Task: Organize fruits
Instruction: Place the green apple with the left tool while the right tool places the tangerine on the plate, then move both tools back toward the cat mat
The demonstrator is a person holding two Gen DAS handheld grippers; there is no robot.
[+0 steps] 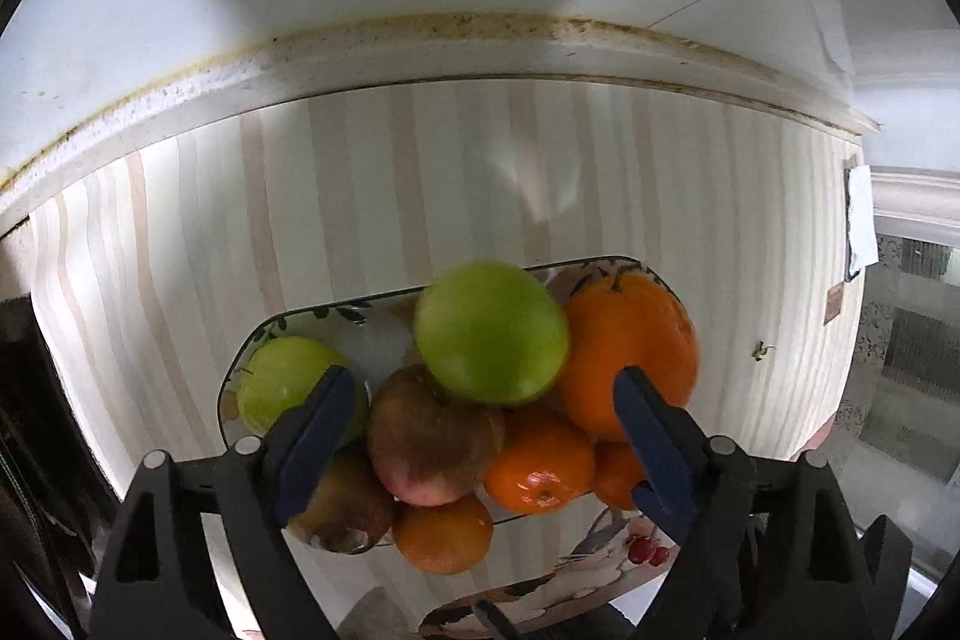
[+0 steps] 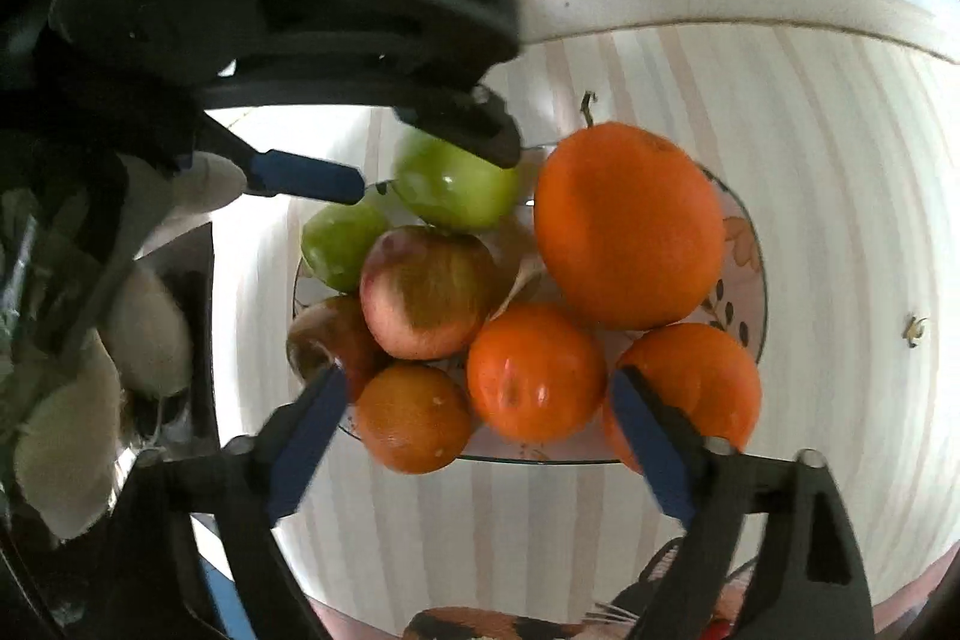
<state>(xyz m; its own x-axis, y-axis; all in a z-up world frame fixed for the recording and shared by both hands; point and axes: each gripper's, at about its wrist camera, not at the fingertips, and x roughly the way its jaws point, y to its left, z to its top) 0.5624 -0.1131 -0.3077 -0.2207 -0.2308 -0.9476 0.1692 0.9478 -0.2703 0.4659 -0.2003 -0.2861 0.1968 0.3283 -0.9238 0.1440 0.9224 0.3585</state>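
A patterned glass plate on the striped table holds a heap of fruit. On it are a green apple on top, a second green apple, a red apple, another red apple, a big orange and several small oranges. My left gripper is open above the fruit, its fingers either side of the top green apple. My right gripper is open, low in front of the small oranges.
The striped tabletop meets a stained white wall ledge behind the plate. A second decorated plate lies near the front edge. A small stem scrap lies on the table to the right. A gloved hand holds the left gripper.
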